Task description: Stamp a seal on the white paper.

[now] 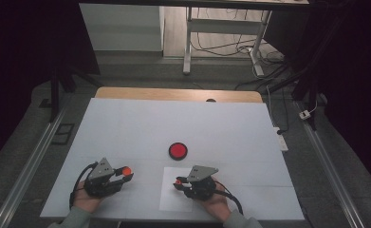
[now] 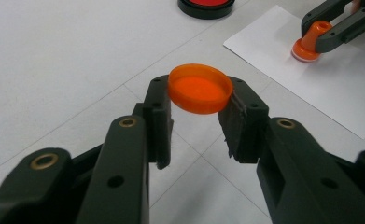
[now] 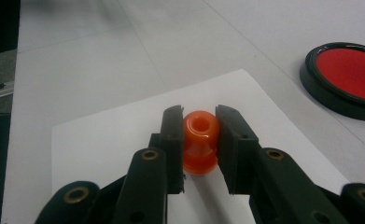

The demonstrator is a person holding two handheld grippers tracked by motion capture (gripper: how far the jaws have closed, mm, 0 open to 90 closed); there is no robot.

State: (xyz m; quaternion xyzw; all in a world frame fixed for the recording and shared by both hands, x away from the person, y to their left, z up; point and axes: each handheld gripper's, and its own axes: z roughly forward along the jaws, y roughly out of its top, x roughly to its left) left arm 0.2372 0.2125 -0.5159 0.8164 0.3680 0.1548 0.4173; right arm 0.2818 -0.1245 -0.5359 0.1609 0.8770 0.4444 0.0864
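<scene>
While the stamp (image 3: 199,140) sits clamped, the right claw (image 3: 199,122) presses paper (image 3: 101,135).

Two grippers, a left gripper (image 1: 126,174) and a right gripper (image 1: 178,182); one orange cap (image 2: 200,88); one orange stamp (image 3: 200,141); one red ink pad (image 1: 178,150); one paper sheet (image 1: 170,199); one desk (image 1: 140,123).

Cap (image 2: 200,88): translucent orange. Stamp (image 3: 200,140): orange. Ink pad (image 3: 347,77): red, black rim. Paper sheet (image 3: 110,140) and worktop (image 1: 140,123): plain white.
</scene>
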